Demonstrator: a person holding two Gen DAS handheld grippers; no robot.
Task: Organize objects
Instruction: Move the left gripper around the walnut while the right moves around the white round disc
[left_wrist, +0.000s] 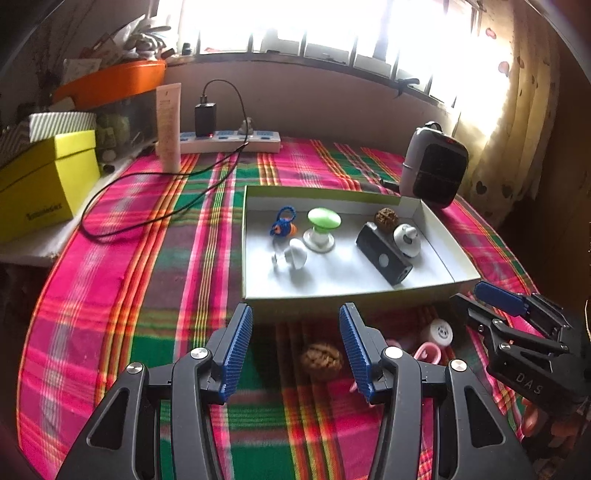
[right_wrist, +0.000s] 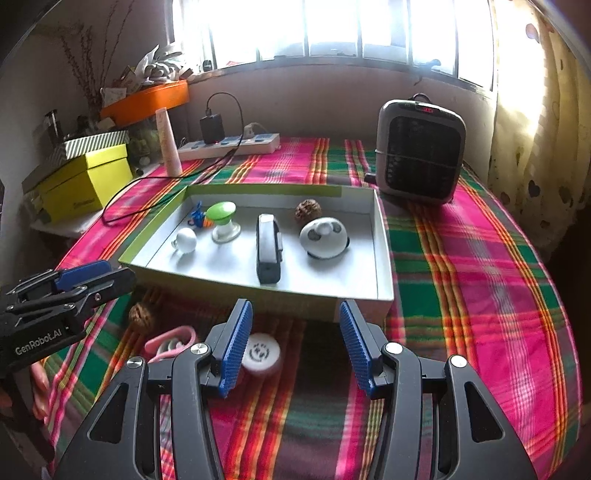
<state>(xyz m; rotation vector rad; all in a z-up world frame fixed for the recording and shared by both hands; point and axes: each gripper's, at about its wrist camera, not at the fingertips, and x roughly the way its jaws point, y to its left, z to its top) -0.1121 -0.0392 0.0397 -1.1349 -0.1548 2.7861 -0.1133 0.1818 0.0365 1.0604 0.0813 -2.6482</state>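
Note:
A shallow box on the plaid cloth holds a blue keychain, a green mushroom toy, a white bulb-shaped toy, a black device, a white panda toy and a walnut. In front of the box lie a walnut, a pink ring item and a small white round jar. My left gripper is open above the loose walnut. My right gripper is open, the jar by its left finger.
A heater stands behind the box at the right. A power strip with a charger and black cable, a cream tube and yellow boxes sit at the back left. A curtain hangs at the right.

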